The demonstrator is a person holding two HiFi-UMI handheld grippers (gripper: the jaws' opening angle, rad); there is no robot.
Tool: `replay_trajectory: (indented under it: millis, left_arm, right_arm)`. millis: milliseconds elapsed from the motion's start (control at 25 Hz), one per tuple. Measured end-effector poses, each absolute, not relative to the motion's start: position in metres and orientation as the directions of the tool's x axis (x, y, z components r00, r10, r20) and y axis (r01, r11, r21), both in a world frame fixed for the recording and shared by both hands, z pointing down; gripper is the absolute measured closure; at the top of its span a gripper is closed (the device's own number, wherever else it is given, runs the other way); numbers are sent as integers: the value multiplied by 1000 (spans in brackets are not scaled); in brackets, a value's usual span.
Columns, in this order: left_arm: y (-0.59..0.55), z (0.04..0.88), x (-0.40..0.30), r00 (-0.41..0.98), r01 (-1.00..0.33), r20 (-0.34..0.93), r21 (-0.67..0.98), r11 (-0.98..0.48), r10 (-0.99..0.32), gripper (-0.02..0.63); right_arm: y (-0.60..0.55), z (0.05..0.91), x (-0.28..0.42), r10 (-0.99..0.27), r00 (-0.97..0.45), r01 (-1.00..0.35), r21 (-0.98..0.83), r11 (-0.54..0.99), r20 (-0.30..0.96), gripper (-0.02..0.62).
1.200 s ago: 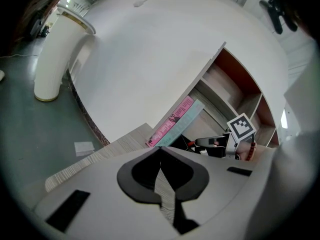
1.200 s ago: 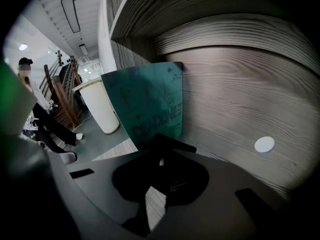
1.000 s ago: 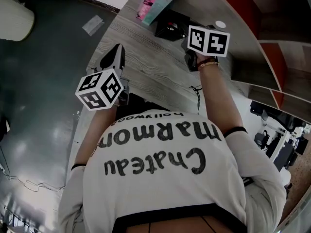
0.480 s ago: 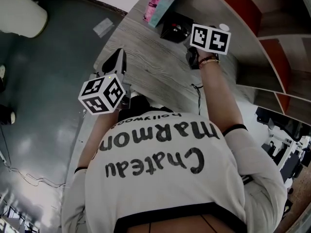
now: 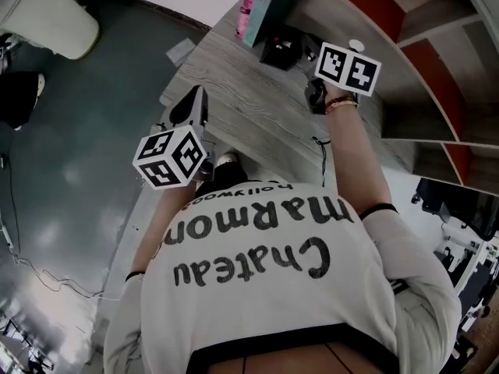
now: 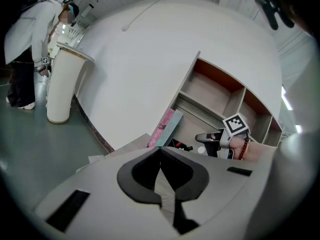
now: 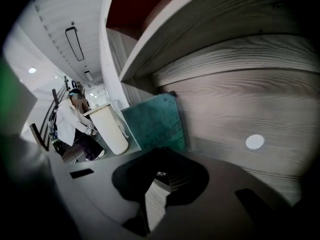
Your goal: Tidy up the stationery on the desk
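Neither gripper holds anything, so the step in hand looks like a reach for a first piece of stationery. To take it cleanly, the right gripper [image 7: 160,151] should spread its jaws wide before it comes down, then settle square over the piece. At present its jaws are almost together, having just eased apart a touch, with nothing between them. The left gripper [image 6: 160,150] is likewise pinched to and empty. A small black item [image 5: 281,51], too small to name, lies on the desk [image 5: 249,111] just ahead of the right gripper and a little toward the left one. Two leaning books [image 5: 261,10] stand just beyond it. From the left gripper the item sits well ahead and off to the right.
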State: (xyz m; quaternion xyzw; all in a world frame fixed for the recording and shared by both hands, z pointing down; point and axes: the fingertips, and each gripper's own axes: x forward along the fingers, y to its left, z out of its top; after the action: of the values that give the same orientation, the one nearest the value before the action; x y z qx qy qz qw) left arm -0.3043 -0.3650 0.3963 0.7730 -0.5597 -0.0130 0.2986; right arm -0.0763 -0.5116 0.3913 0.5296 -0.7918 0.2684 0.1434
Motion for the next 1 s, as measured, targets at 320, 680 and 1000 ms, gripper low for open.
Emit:
replay_trajectory:
  millis: [320, 680, 1000]
  left_arm:
    - [-335, 366, -282, 369, -865, 262, 448, -226, -892, 591]
    - [-295, 337, -217, 423, -856, 202, 411, -315, -883, 591]
    - [-233, 331, -156, 462, -844, 186, 394, -365, -867, 591]
  right_arm:
    - [-448, 371, -57, -775, -438, -893, -319, 318, 456, 554]
    - [-366, 351, -25, -799, -470, -870, -350, 348, 376, 565]
    - [-288, 343, 18, -818, -478, -860, -362, 361, 320, 584]
